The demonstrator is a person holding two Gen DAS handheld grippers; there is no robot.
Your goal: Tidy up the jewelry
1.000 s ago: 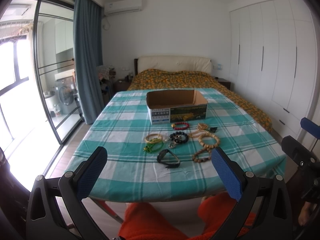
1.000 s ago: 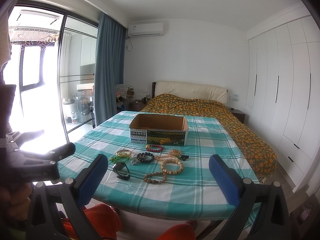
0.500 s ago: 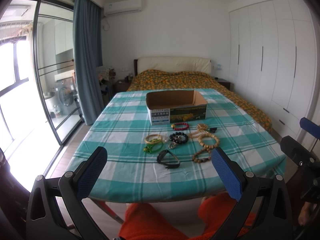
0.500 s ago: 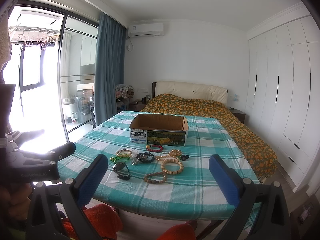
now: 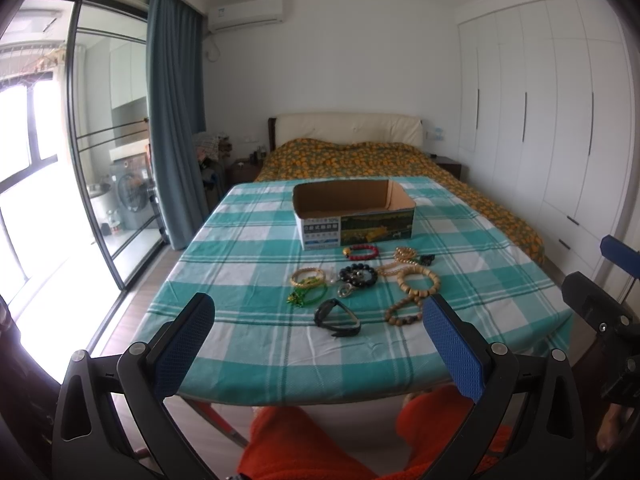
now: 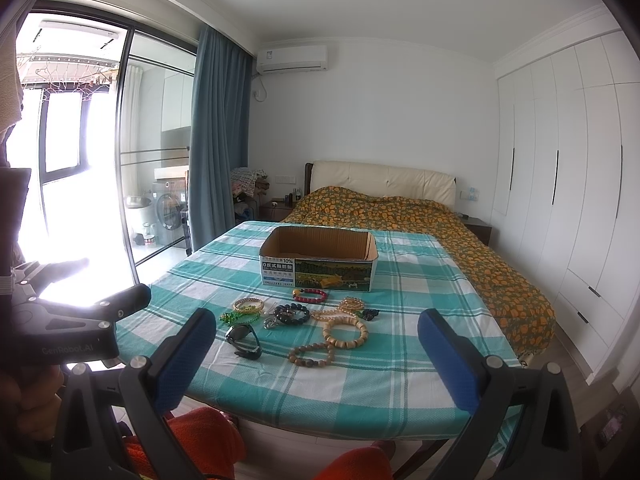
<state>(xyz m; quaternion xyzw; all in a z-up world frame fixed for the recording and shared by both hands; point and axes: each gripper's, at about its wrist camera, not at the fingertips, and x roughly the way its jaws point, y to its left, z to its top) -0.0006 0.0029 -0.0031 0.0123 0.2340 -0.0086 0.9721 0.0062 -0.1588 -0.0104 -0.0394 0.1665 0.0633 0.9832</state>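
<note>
Bare tablecloth (image 5: 248, 264) flanks the jewelry cluster (image 5: 360, 284) — only the cardboard box (image 5: 354, 216) stands behind it.

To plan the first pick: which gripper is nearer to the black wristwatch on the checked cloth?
Left, probably. The left gripper faces the black wristwatch squarely; the right gripper stands off to its right.

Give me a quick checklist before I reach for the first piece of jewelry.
1. Left tongs open and empty: ok.
2. Right tongs open and empty: ok.
3. Box upright with its top open: ok; its floor is hidden, so contents cannot tell.
4. Path to the watch, the nearest piece: ok, bare cloth in front.
5. Pieces lying separately: not ok, the wooden bead strands overlap.
6. Tongs within reach of the jewelry: not ok, both hang short of the table edge.
</note>
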